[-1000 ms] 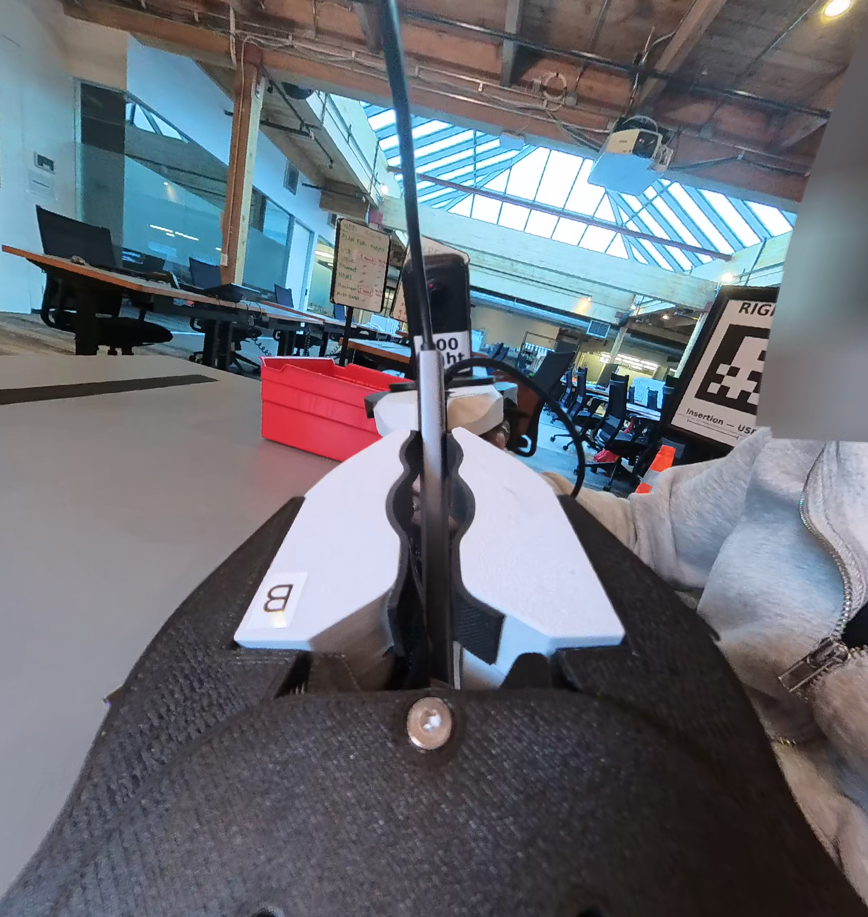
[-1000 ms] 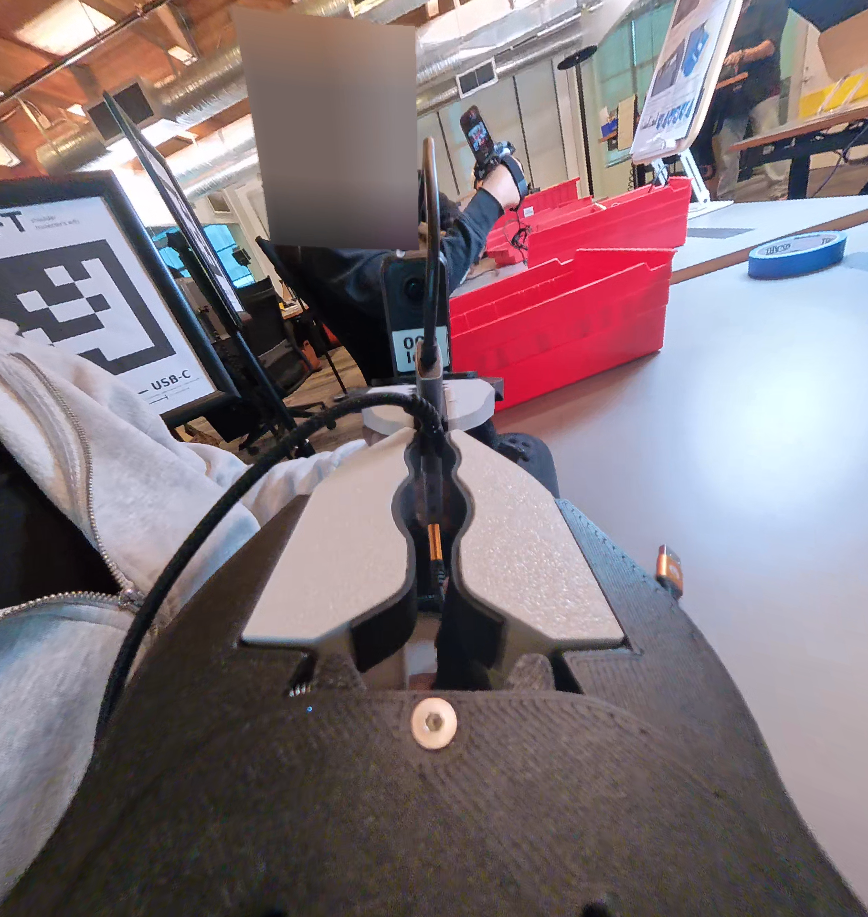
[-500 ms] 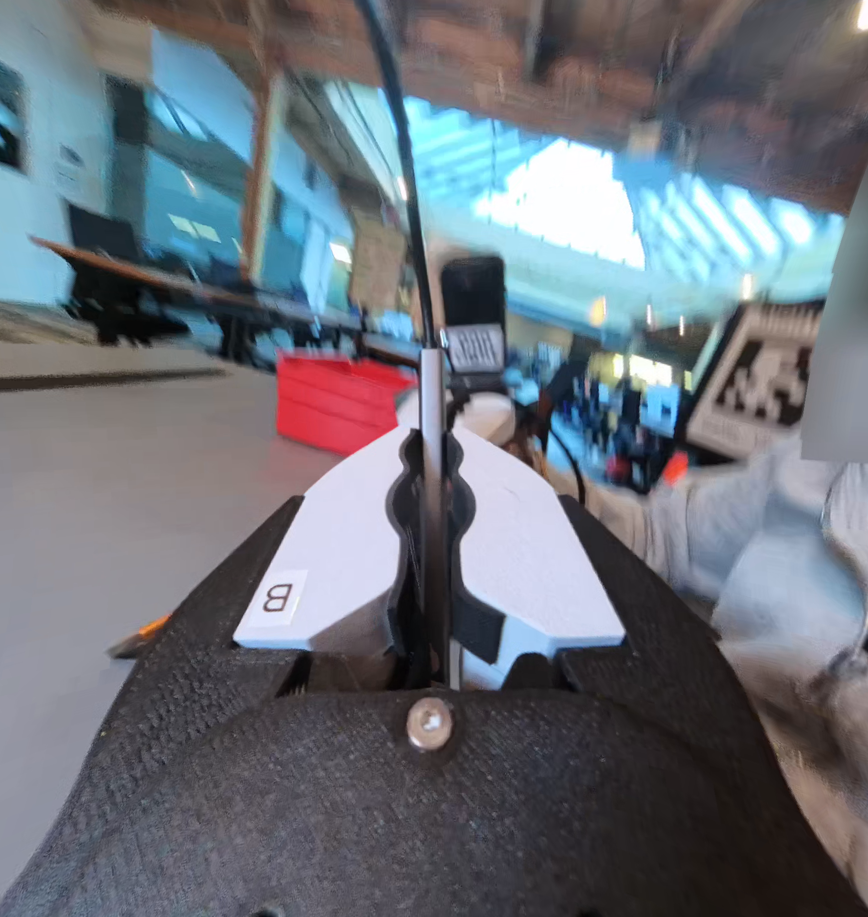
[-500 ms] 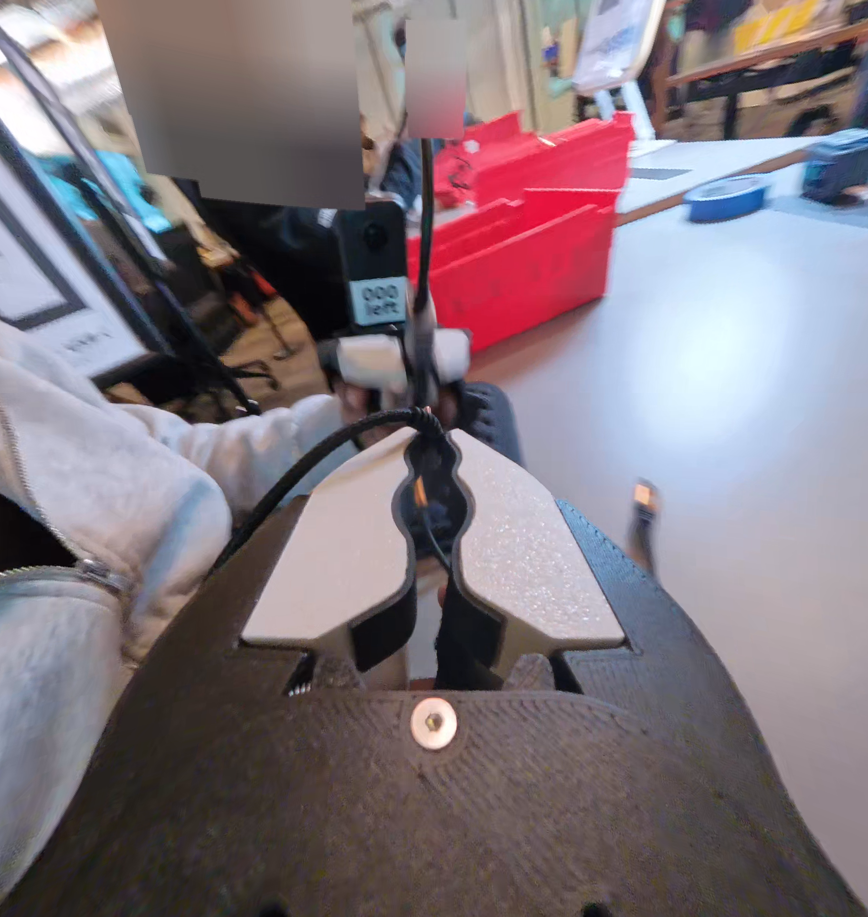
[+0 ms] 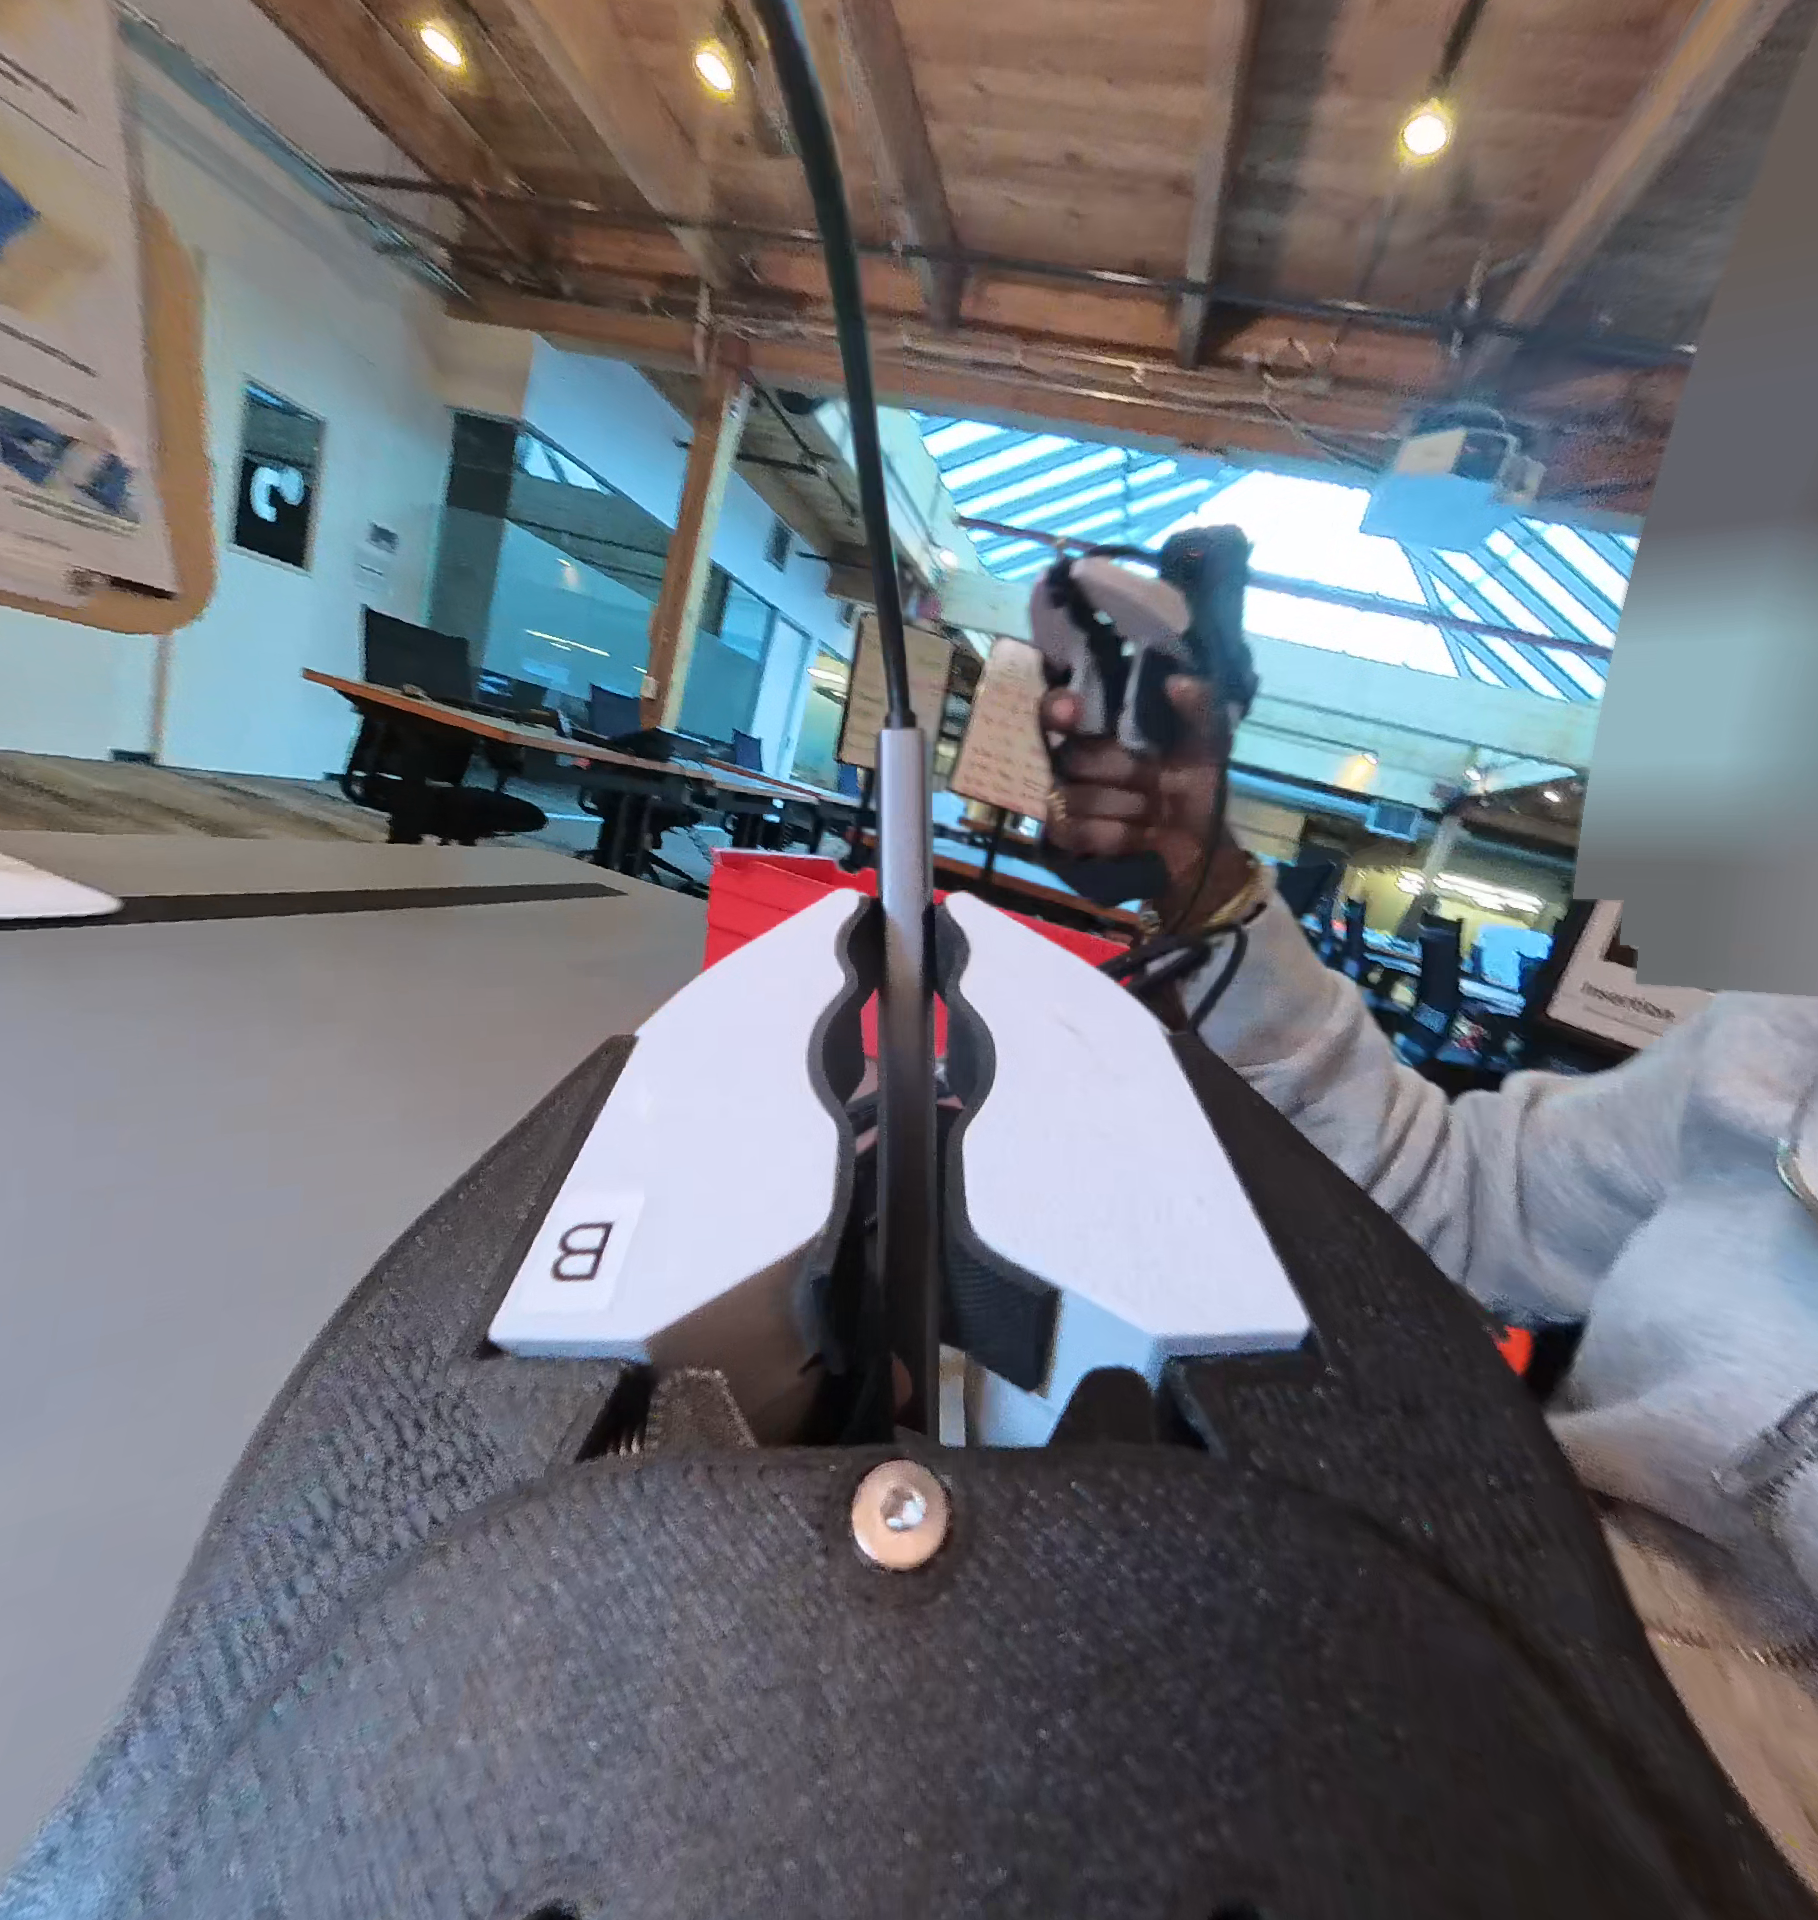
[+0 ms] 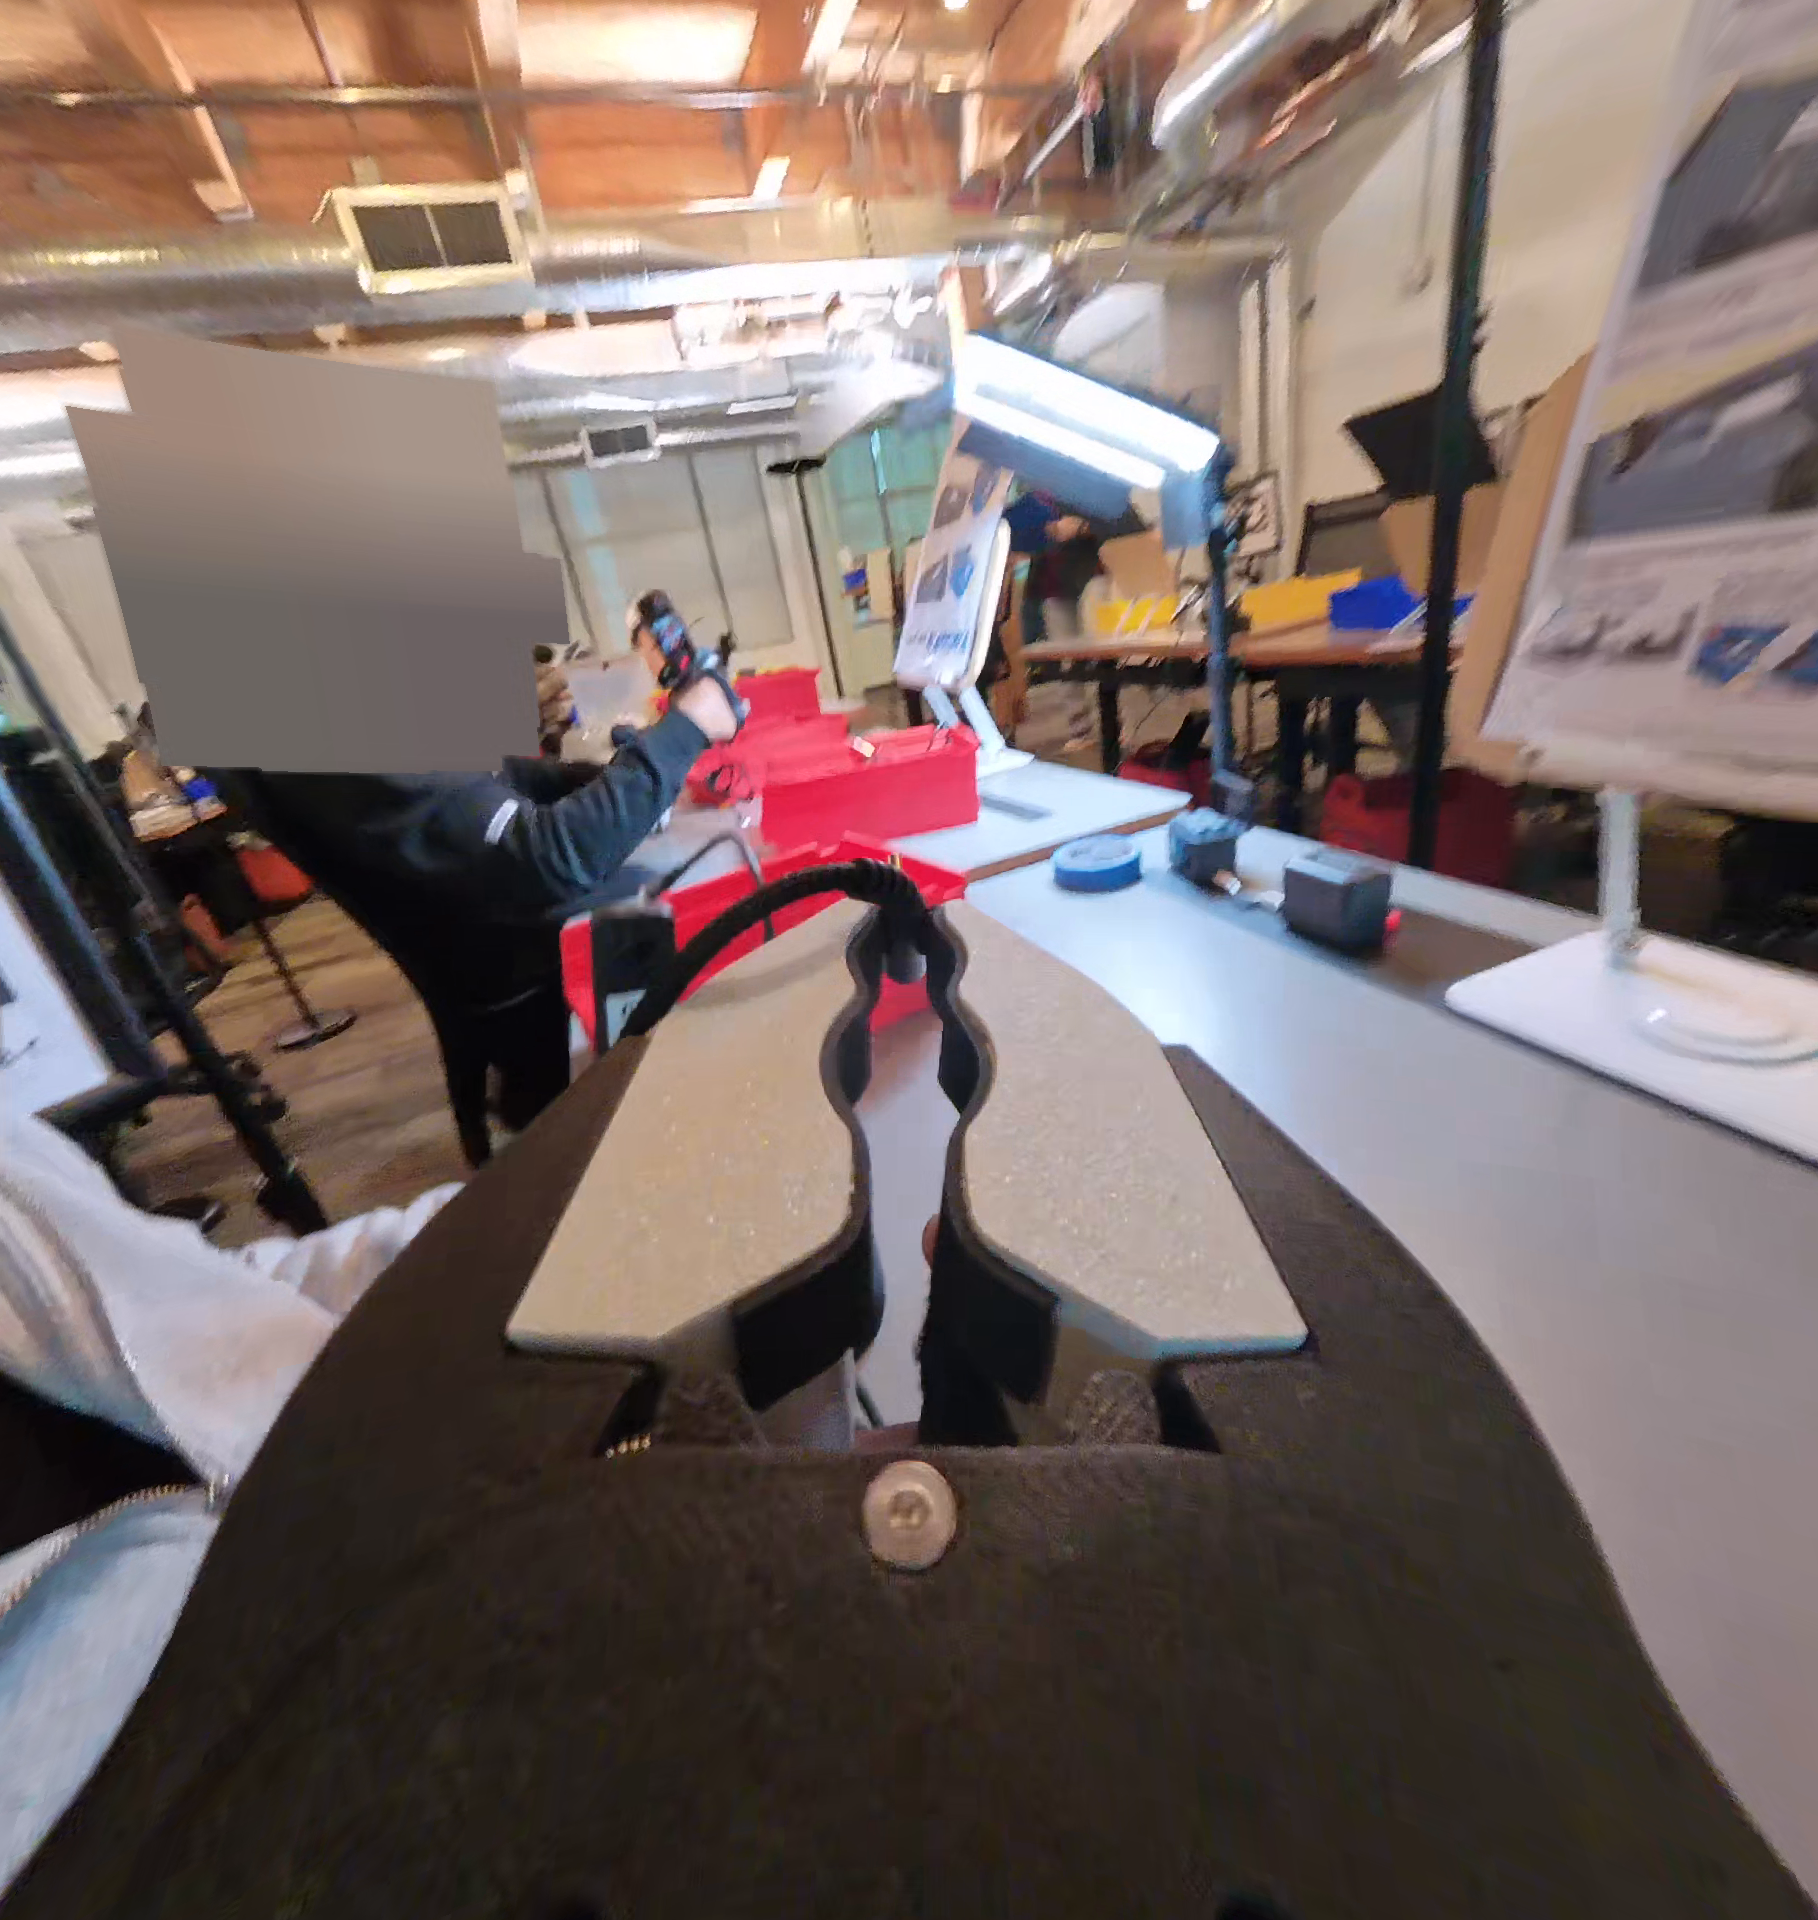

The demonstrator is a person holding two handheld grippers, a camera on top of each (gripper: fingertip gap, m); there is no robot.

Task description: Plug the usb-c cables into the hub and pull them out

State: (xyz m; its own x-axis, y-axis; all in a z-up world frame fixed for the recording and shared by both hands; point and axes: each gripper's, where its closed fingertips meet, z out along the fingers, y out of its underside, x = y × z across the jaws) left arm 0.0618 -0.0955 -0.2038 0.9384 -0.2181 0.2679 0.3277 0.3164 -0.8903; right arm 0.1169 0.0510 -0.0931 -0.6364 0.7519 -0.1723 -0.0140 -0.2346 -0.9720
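Observation:
In the left wrist view my left gripper [image 5: 903, 920] is shut on a thin grey hub [image 5: 903, 821] that stands edge-on between the fingers. The hub's own black cable [image 5: 843, 364] rises from its top. My right gripper [image 5: 1081, 623] shows farther off, raised up and to the right in a hand, apart from the hub. In the right wrist view my right gripper [image 6: 900, 920] is shut at its tips on a black braided usb-c cable [image 6: 759, 914], which arcs away to the left. The plug is mostly hidden between the fingers.
The grey table [image 5: 261, 1091] lies below both grippers. A red bin [image 6: 739, 925] stands at its far edge. A blue tape roll [image 6: 1095, 862], small dark devices [image 6: 1336, 899] and a white stand base [image 6: 1663, 1029] sit to the right. A person in dark clothes [image 6: 489, 831] stands behind.
The grippers were close and facing each other, with the braided cable's plug at the hub. My right gripper has since pulled away upward with the cable. The hub stays in my left gripper.

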